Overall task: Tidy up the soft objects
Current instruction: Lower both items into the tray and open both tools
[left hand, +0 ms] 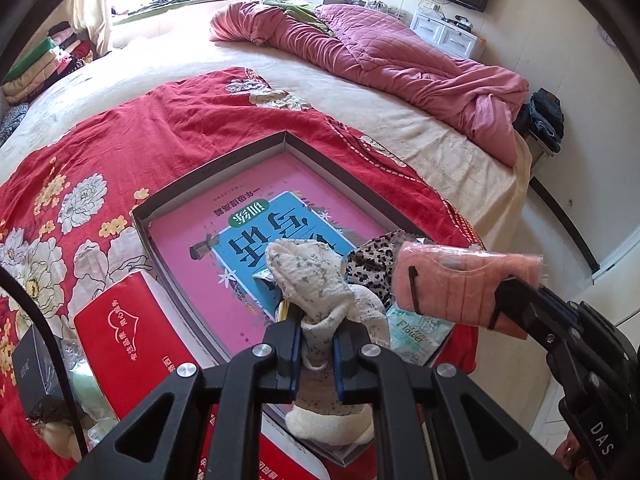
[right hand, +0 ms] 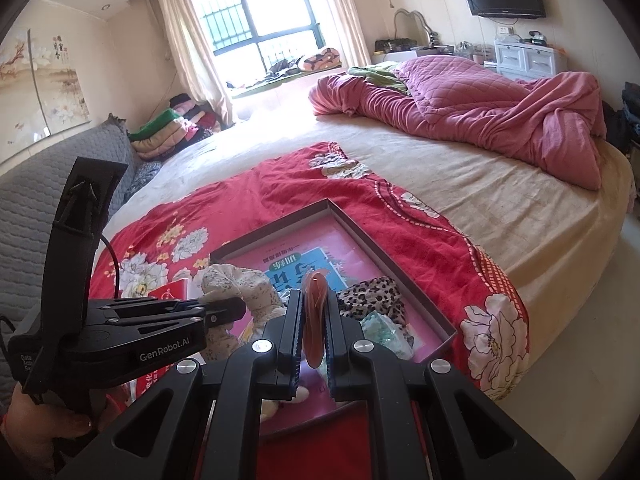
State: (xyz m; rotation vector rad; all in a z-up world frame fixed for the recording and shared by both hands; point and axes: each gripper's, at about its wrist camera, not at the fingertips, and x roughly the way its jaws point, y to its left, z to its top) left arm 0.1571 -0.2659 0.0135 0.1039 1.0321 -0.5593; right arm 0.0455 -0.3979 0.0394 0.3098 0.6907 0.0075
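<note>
Shallow grey box (left hand: 208, 172), centre frame on the red floral blanket (left hand: 120, 140) with a pink-and-blue book (left hand: 240, 236) as its floor: already contains a leopard-print cloth (left hand: 372, 268) and a pale "Flower" packet (left hand: 416, 332) at lower right, so sorting looks partly done, two items judged still to be set down. Left gripper (left hand: 316, 336), bottom centre and angled steeply down over the box, is clenched on a cream speckled sock (left hand: 316, 276). Right gripper (right hand: 314, 312), tilted more shallowly beside it, is clamped on a pink wrapped garment (left hand: 460, 284) over the box's lower right.
</note>
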